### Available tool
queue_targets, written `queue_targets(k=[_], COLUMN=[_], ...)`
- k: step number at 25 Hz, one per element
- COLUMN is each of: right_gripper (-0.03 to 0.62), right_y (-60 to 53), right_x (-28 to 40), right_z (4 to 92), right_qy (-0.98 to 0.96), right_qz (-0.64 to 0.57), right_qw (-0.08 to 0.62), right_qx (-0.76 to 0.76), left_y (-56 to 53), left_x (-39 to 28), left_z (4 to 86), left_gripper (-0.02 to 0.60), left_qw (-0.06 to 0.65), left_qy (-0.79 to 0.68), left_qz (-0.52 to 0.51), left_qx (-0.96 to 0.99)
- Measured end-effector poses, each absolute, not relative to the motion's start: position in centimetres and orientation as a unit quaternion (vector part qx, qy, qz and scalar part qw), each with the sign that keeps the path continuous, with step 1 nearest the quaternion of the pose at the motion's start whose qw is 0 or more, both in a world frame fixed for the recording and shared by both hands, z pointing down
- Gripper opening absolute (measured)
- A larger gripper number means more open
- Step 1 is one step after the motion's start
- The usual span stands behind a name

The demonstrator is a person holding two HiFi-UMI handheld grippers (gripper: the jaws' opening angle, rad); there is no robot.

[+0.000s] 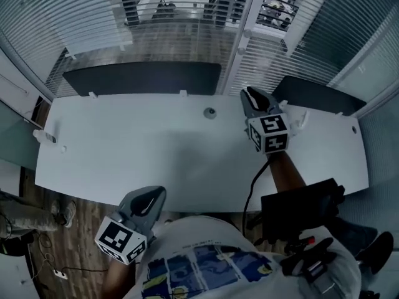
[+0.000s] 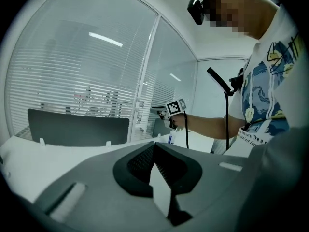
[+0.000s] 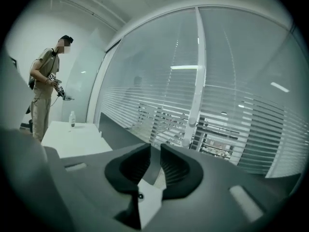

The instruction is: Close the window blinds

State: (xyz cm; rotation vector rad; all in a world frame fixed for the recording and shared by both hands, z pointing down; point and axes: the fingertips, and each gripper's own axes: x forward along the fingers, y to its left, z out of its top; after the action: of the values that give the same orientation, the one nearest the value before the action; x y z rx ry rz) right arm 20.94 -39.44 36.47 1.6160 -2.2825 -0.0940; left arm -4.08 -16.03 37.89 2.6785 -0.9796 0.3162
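The window blinds (image 1: 187,17) hang behind the white desk (image 1: 143,154), their horizontal slats tilted so that the room beyond shows through. In the right gripper view the blinds (image 3: 159,115) fill the glass on both sides of a white window post (image 3: 195,100). My right gripper (image 1: 249,94) is held over the desk's back right part and points at that post (image 1: 244,42); its jaws (image 3: 155,151) stand a little apart with nothing between them. My left gripper (image 1: 156,192) hangs at the desk's near edge, far from the blinds. Its pads (image 2: 153,146) meet at the tips and hold nothing.
Two dark partition panels (image 1: 143,78) (image 1: 318,95) stand along the desk's back edge. A round grommet (image 1: 210,113) sits in the desktop. A black chair (image 1: 299,213) is at my lower right. In the right gripper view another person (image 3: 46,95) stands by a table with a bottle (image 3: 72,119).
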Motion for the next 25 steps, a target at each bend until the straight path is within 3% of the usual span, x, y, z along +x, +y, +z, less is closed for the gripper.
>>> queue_targets(k=[12,25], right_gripper=[0.091,0.132], right_y=[-54.8,-60.7], right_x=[25.5,27.1], right_z=[33.3,31.7], right_qy=[-0.767,-0.743], right_qz=[-0.029,0.004], right_qw=[0.132,0.097], right_qx=[0.628,0.662], left_y=[-18.5,-17.8], left_x=[-4.1,-4.7], left_z=[37.9,38.3], left_gripper=[0.005,0.005], left_qw=[0.16,0.176], left_qy=[-0.41,-0.445], left_qz=[0.132,0.135], left_qx=[0.888,0.867])
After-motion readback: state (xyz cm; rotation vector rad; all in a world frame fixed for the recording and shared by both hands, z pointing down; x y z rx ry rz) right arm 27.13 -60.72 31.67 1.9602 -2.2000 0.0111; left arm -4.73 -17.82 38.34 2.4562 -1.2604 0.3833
